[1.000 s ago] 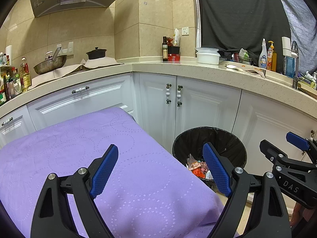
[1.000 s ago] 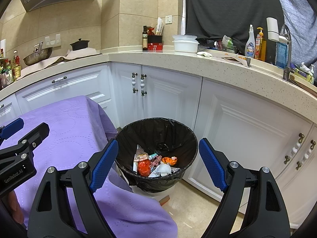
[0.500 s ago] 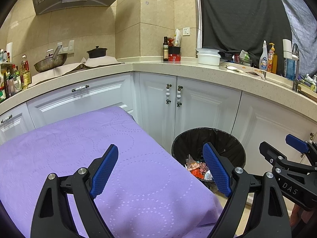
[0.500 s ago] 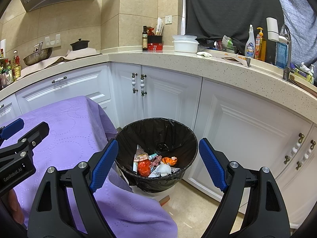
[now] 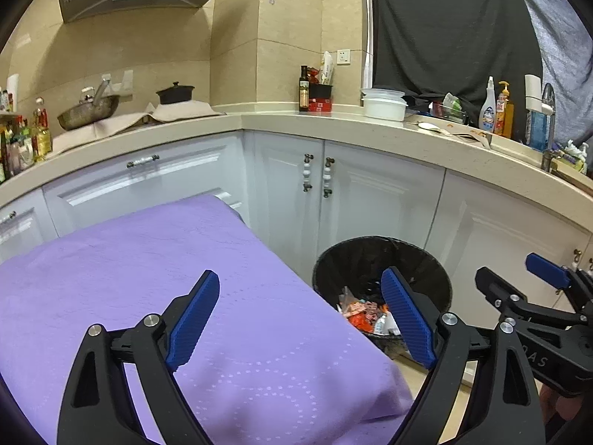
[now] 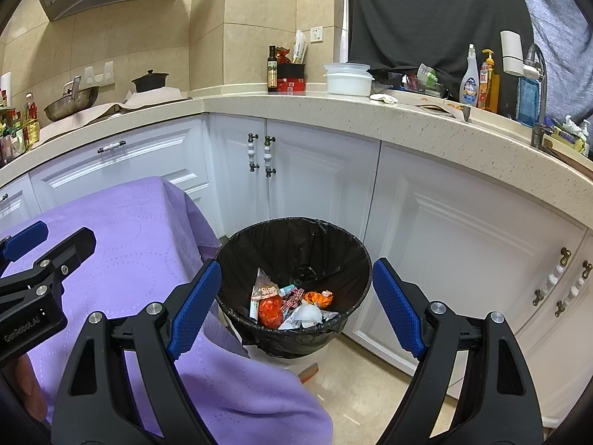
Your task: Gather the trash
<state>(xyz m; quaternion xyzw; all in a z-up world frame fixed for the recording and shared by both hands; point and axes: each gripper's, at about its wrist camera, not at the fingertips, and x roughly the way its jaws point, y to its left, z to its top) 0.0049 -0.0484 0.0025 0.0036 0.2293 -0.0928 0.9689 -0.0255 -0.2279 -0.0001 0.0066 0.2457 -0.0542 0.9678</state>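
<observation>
A round bin lined with a black bag stands on the floor by the white cabinets; it also shows in the left wrist view. Wrappers and crumpled trash lie in its bottom, also seen in the left wrist view. My right gripper is open and empty, held above the bin's near rim. My left gripper is open and empty above the right edge of the purple-covered table. No loose trash shows on the cloth.
White cabinets and a curved stone counter with bottles, a white container and a wok surround the bin. The purple cloth hangs down beside the bin. Beige floor lies in front.
The left wrist view has tilted up slightly, so the bin and counter sit a little lower in it. The right gripper has stayed put. Both stay open.
</observation>
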